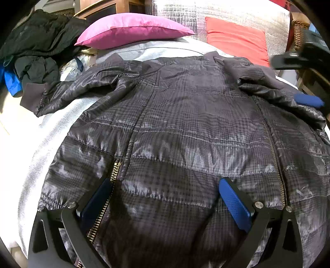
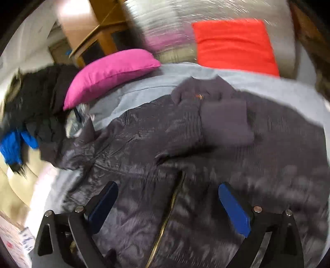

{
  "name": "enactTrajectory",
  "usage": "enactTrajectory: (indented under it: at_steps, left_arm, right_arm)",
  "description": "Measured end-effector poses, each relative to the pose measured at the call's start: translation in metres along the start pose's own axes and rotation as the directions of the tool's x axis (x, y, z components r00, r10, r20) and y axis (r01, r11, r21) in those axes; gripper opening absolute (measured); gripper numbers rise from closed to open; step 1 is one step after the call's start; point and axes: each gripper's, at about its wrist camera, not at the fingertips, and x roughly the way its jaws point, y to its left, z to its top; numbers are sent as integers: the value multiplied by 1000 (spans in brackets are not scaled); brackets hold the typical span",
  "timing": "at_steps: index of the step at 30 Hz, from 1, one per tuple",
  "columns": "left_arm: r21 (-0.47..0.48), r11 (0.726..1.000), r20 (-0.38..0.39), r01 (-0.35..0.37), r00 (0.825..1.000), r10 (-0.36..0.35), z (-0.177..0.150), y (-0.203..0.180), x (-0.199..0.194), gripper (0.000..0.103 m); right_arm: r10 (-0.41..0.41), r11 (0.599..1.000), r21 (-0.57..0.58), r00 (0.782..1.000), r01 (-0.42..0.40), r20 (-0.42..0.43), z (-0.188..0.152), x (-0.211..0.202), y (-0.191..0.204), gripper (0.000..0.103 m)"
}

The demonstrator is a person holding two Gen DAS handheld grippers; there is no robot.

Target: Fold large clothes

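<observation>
A dark checked quilted jacket (image 1: pixel 185 127) lies spread on a grey bed sheet (image 1: pixel 51 132), zipper (image 1: pixel 115 173) facing up. Its left sleeve (image 1: pixel 68 92) stretches out to the left. The other sleeve's cuff (image 2: pixel 224 121) lies folded across the chest below the collar (image 2: pixel 206 90). My left gripper (image 1: pixel 165 181) is low on the jacket's hem end with its jaws wide apart, fabric bulging between the blue pads (image 1: pixel 235 204). My right gripper (image 2: pixel 168 186) hovers open over the zipper (image 2: pixel 171 208), nothing gripped, in a blurred view. One of its pads (image 1: pixel 308 100) shows beside the folded sleeve.
A pink pillow (image 1: pixel 132 28) and a red pillow (image 1: pixel 237 39) lie at the head of the bed against a silver quilted backing (image 1: pixel 226 12). A pile of black and blue clothes (image 1: pixel 35 53) sits at the far left. Behind it stands a wooden cabinet (image 2: pixel 99 39).
</observation>
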Motion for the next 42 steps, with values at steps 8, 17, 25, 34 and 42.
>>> enactTrajectory:
  at_steps: [8,17,25,34,42]
  left_arm:
    - [0,1000,-1,1,1000,-1,-2,-1,0,103]
    - [68,997,30,34,999,-37,44,-18,-38,103]
    - [384,921,126,-72,992,25,137,-134,-9,103]
    - [446,888,87,-112,993,81,174,-175,62,83]
    - [-41,991,36,-125,991,126,180,-59,73,72]
  right_arm:
    - [82,935,324,976,-146,204,6,-62,-87,100]
    - [202,802,494,931,-336,305,-29,-25,-168,99]
    - [269,813,381,864,-441,425,-48,-30,-172,99]
    - [271,827,347,853,-443,445,-51,-32,-171,99]
    - [270,826,346,852,-444,447,-54,-31,-172,99]
